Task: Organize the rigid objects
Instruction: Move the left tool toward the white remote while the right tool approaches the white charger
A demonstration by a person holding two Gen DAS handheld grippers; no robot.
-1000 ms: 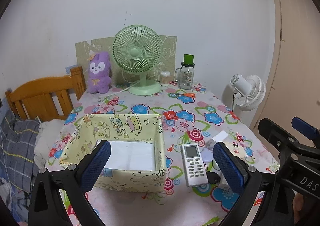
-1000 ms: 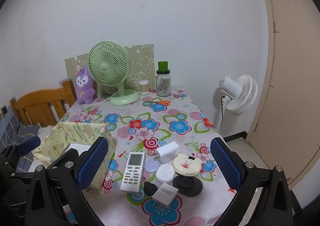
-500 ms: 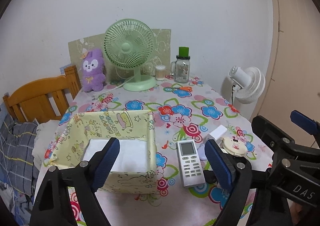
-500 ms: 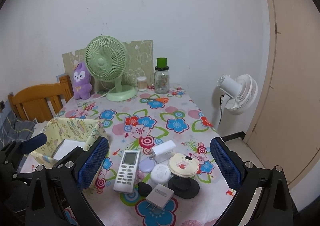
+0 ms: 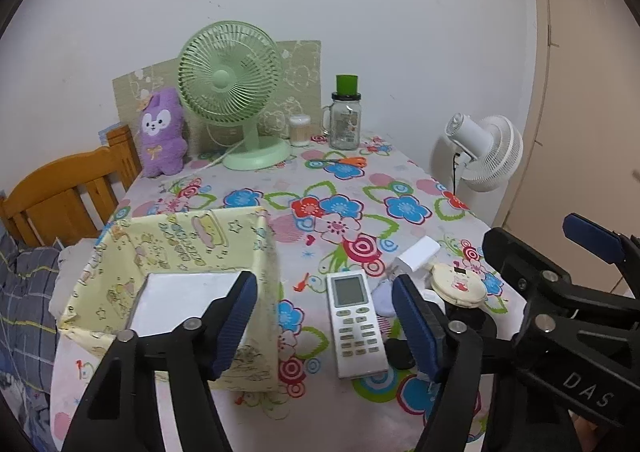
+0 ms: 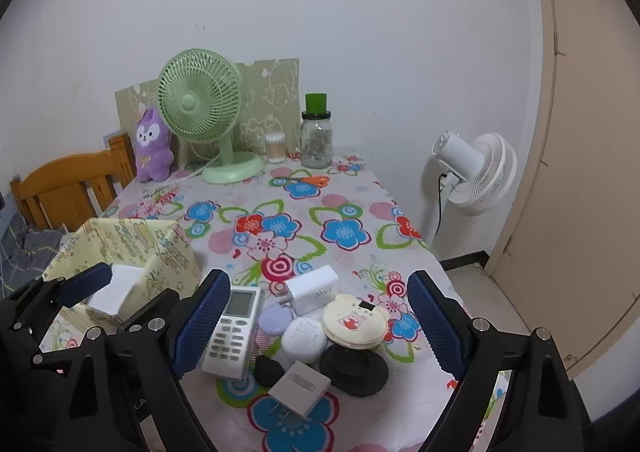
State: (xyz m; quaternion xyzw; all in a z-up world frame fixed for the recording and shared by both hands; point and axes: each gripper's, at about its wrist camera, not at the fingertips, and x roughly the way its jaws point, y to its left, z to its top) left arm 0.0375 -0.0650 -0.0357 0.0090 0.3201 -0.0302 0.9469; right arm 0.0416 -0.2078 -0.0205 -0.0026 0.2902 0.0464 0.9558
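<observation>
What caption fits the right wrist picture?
Open right gripper above a white remote and small gadgets beside a yellow box.

- Two fans: one green table fan (image 6: 200, 111), one white standing fan (image 6: 476, 171)
- One white remote control (image 6: 234, 332)
- One yellow printed fabric box (image 5: 180, 240)
- One purple plush toy (image 6: 152, 147)
- One green-lidded glass jar (image 6: 316, 135)
- One wooden chair (image 6: 68, 183)

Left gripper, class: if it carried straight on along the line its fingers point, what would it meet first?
Probably the white remote control, which lies on the tablecloth between the open fingers of the left gripper, though depth is hard to judge; the yellow box sits just beside that line.
</observation>
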